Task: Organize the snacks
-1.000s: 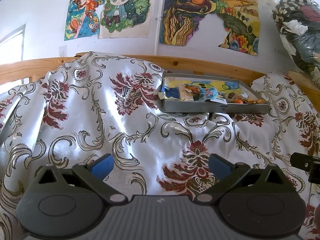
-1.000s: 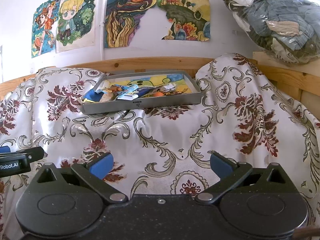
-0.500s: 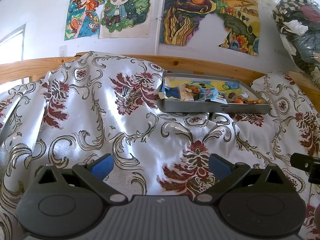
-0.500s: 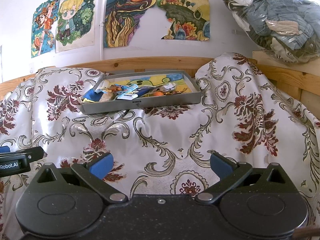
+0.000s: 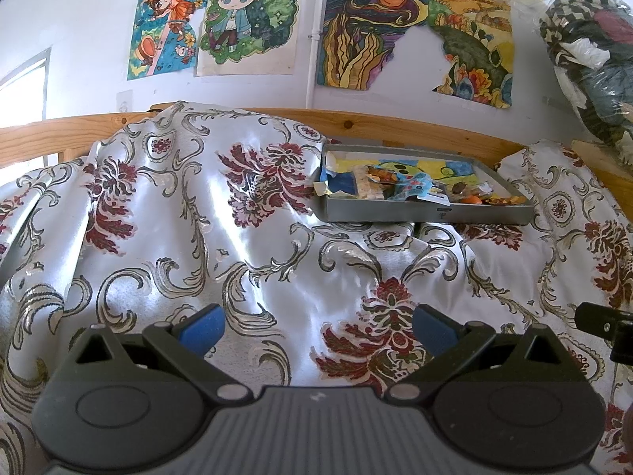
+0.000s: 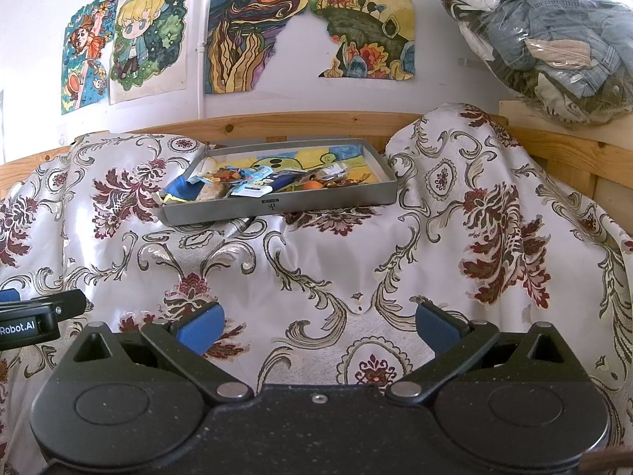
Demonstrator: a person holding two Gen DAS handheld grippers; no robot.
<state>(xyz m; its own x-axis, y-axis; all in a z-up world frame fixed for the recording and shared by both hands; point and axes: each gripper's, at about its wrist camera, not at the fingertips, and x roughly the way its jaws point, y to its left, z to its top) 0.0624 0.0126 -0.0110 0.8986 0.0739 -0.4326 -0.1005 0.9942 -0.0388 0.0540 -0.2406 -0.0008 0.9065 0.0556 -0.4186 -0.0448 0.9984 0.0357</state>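
While both tools hang low over the patterned cloth [image 6: 316, 269], the snacks [image 6: 253, 182] all lie inside the grey tray [image 6: 277, 206] at the far side, near the wooden rail [image 6: 277, 122]. The left tool [image 5: 316, 326] has its blue pads spread wide with only cloth between them; the right tool [image 6: 316, 326] is equally wide apart and carries nothing. No wrapper shows loose on the cloth in either view.

That layout fits two stages: the packets are gathered in the tray and only sorting within it remains, or the gathering is complete and the tools are drawn back. The pictures do not settle which.

If work inside the tray is intended, care matters in three places. The packets overlap in a crowded heap toward the tray's left end, so a pad should close on one wrapper edge, not on two at once. The small orange piece [image 6: 313, 185] sits close against the front wall, leaving little room for a pad. The cloth is glossy and rumpled beneath the tray, so pressing down or sideways could probably slide it.
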